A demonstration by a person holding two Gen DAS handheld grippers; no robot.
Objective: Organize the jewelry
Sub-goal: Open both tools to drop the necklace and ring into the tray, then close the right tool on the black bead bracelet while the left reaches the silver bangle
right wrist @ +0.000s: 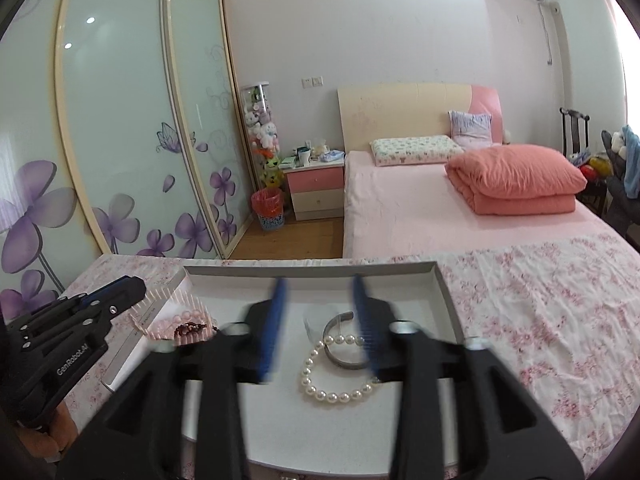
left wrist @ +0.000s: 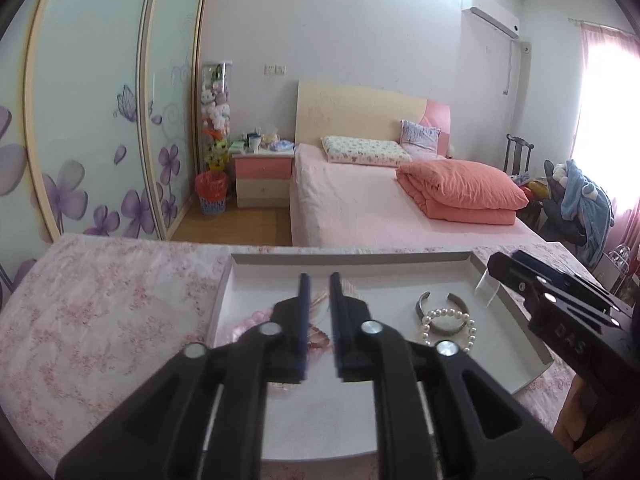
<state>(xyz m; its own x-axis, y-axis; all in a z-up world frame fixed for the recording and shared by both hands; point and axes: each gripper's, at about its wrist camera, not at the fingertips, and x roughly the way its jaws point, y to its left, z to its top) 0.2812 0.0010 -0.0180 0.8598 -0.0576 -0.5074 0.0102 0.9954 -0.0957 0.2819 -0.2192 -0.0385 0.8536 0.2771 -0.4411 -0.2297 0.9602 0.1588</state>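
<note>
From the left wrist, the left gripper (left wrist: 317, 280) is hovering over the shallow grey cardboard tray (left wrist: 348, 258), jaws slightly parted and empty; the white pearl bracelet (left wrist: 448, 328) is lying inside the tray.

From the right wrist, the right gripper (right wrist: 318, 286) is hanging wide open above the pearl bracelet (right wrist: 336, 376), which is overlapping a grey metal cuff bangle (right wrist: 340, 354) in the tray (right wrist: 312, 269).
</note>
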